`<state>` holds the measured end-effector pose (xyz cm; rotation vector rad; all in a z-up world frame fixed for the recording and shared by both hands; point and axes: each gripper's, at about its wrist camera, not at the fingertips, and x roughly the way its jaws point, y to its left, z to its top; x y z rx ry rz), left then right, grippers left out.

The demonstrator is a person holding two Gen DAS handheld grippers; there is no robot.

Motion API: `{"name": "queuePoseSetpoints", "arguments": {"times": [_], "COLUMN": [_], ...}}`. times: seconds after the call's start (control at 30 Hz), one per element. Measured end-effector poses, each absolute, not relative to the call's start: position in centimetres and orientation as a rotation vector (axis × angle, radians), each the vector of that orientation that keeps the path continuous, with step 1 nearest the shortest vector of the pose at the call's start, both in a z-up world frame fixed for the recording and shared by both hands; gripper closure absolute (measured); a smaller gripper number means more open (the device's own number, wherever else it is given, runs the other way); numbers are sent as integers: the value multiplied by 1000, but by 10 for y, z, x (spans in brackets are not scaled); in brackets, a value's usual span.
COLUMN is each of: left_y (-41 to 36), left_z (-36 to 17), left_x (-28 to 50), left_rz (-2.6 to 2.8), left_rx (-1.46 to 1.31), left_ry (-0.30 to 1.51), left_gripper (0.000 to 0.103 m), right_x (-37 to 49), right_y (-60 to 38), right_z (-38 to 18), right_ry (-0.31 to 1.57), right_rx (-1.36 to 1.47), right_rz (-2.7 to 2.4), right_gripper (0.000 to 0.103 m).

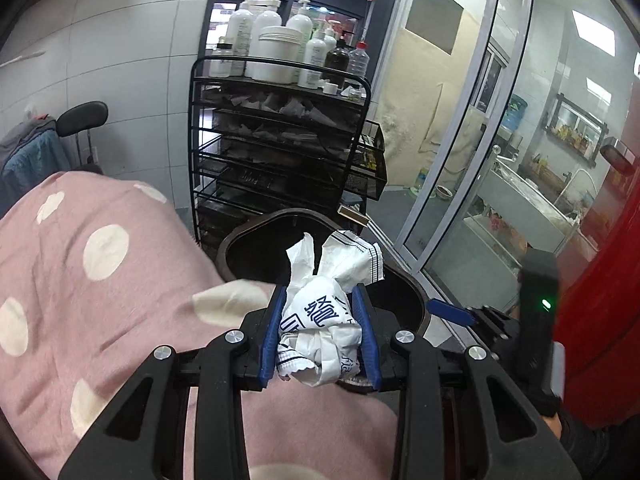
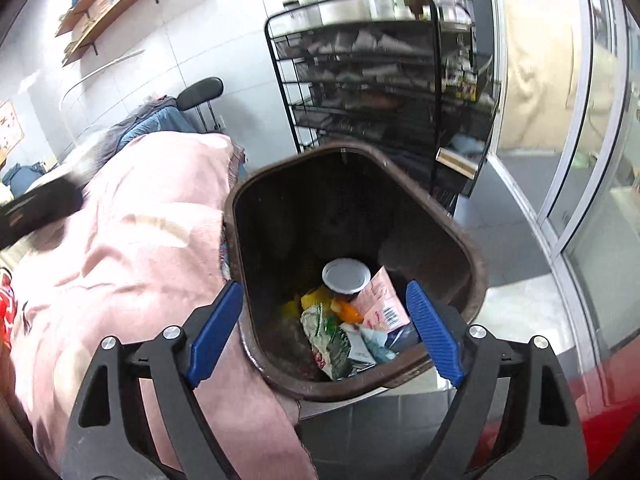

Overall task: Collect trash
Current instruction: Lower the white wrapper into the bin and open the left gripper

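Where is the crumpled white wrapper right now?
In the left wrist view, the white wrapper is clamped in the left gripper, just before the brown bin, beside the pink blanket.

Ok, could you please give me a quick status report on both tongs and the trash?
Left tongs shut on crumpled white wrapper, near the bin. Right tongs open, empty, over brown bin. Bin mouth unobstructed.

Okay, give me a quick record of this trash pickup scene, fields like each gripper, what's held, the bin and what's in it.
left gripper: shut on crumpled white wrapper, near the bin
right gripper: open, nothing between its pads, over the bin
bin: dark brown, no lid on, beside pink blanket
bin contents: white lid, pink packet, green wrapper
behind bin: black wire rack with bottles
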<state>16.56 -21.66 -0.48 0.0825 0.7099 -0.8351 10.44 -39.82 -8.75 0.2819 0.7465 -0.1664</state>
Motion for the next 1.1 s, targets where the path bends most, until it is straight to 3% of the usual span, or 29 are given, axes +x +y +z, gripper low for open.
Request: {"name": "queuePoseSetpoints", "arguments": {"times": [0.2,0.73,0.83,0.97,1.1], "left_y": [-250,-299,-303,-304,-300], "left_z": [-12,-48,-52,-51,-48], "left_x": [178,209,210,208,205], "left_rz": [-881,-907,-907,-894,-885], "left_rx": [105,110,126,140,136], "left_ry": [758,908,924,898,883], "left_gripper": [69,68,63,32,21], "right_x": [84,57,56,55,56], "right_y": [-393,-383,-384,-383,-383], "right_z": [-76,-77,-79,-81,-81], "right_ry": [709,723,731,739,740], "right_rx": [266,251,252,253,252], "right_rz": [-184,-205,-206,-204,-205], "right_gripper": [15,14,14,14,14]}}
